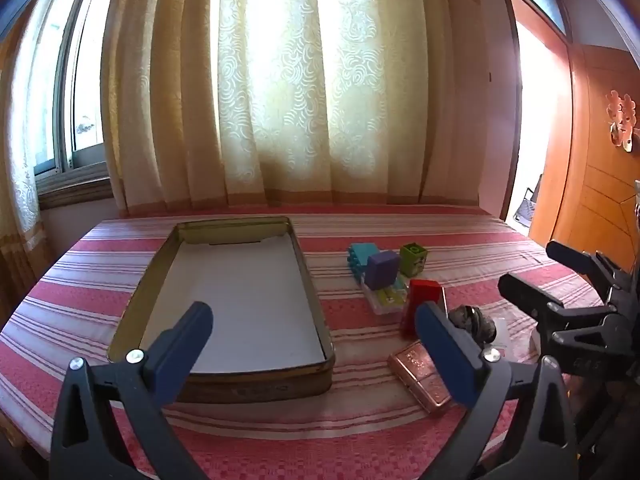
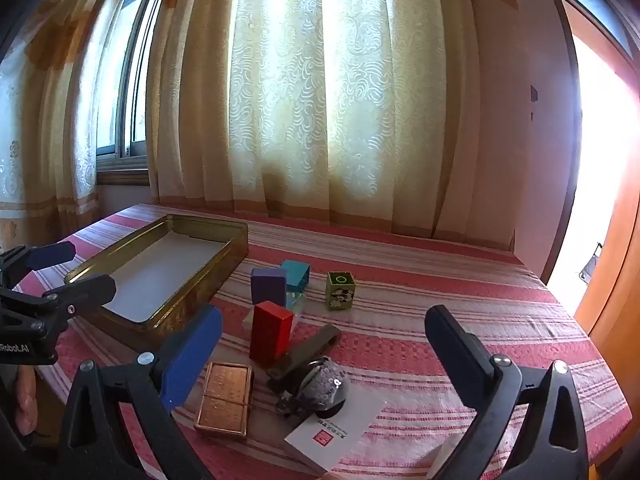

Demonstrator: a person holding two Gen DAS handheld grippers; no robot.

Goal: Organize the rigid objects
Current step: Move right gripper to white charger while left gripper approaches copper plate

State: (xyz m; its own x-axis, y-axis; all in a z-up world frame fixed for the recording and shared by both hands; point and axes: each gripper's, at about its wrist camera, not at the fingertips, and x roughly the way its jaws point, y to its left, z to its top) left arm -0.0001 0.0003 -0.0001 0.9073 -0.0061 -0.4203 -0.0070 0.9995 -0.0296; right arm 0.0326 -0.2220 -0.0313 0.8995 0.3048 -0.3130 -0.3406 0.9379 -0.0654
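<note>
With both grippers' fingers wide and empty, we should square the right gripper (image 2: 324, 344) on the red block (image 2: 271, 334) beside the tin (image 2: 192, 280) before closing.

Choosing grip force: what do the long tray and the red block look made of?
Long tray: probably thin metal, gold-toned, with glossy reflective walls and a rolled rim; a flat white liner covers its floor. Red block: likely hard plastic, with smooth, evenly coloured faces and crisp edges.
</note>
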